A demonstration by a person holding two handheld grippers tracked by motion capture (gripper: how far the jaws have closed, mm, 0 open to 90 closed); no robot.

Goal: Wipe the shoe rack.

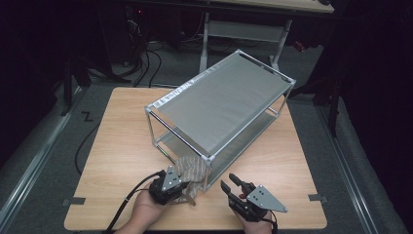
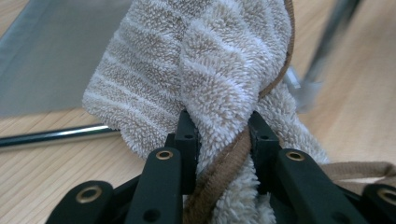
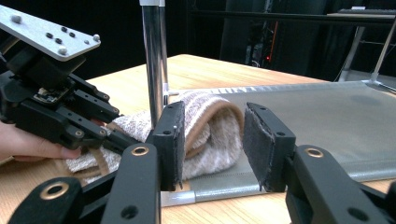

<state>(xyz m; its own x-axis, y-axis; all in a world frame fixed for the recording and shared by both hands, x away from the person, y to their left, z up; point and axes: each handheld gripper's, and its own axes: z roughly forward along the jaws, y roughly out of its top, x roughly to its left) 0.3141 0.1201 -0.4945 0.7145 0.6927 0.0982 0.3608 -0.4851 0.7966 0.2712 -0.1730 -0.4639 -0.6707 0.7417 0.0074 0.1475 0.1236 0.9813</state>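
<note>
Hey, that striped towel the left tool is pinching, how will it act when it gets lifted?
Probably floppy: the towel already bunches and folds between the left tool jaws. Its thick terry pile likely resists slipping. It lies against the rack's corner post, so it might snag there.

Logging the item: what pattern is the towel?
Beige with white stripes, brown trim on the towel; left gripper view.

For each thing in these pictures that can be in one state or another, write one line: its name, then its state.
Towel: bunched, gripped, lying at the rack's near corner.
Left gripper: shut on the towel.
Right gripper: open, nothing between its jaws, resting apart from the towel.
Rack: upright on the table, both shelves bare except the towel at the lower one's edge.
</note>
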